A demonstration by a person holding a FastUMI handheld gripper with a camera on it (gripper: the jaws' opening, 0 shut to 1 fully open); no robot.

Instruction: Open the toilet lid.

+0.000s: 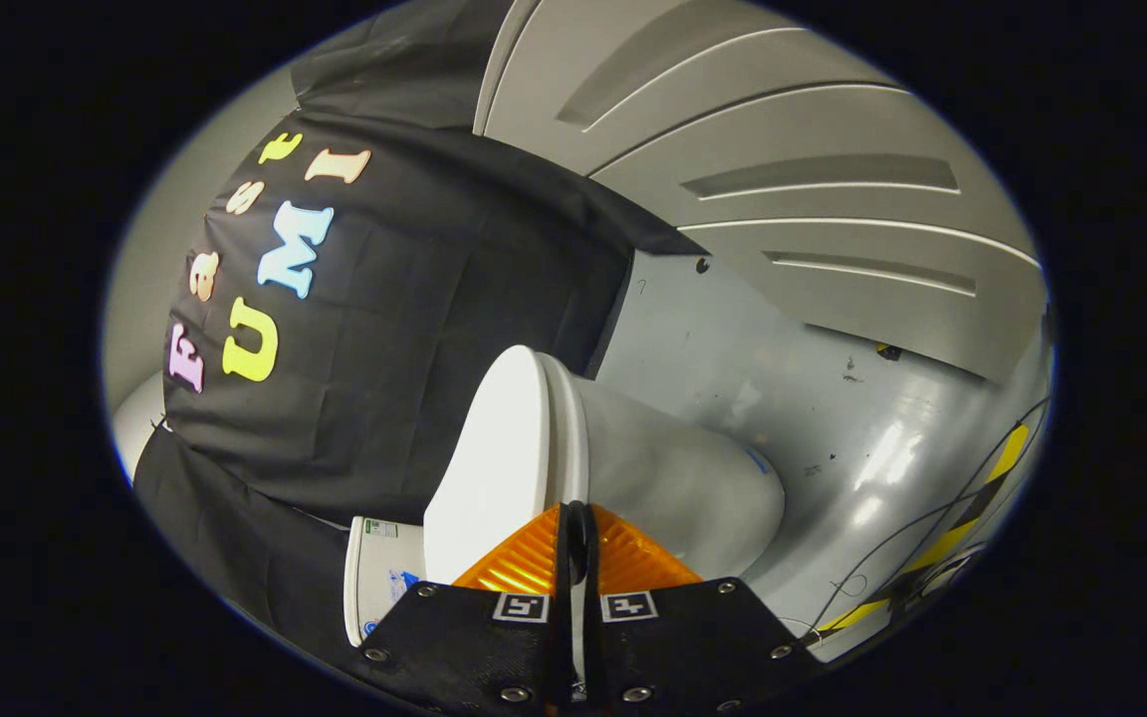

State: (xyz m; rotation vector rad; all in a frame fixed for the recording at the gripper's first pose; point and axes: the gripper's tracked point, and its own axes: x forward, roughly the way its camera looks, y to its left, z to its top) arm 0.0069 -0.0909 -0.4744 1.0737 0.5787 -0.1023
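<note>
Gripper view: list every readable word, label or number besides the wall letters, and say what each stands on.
Sticker on the toilet tank: print too small to read.
Square markers on the tongs: black-and-white patterns, no words.
No other text is legible. The tongs are shut on the rim of the toilet lid.

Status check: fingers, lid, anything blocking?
Gripper fingers nearly together at the lid edge, grip unclear. Lid down on the toilet. No obstruction seen.
</note>
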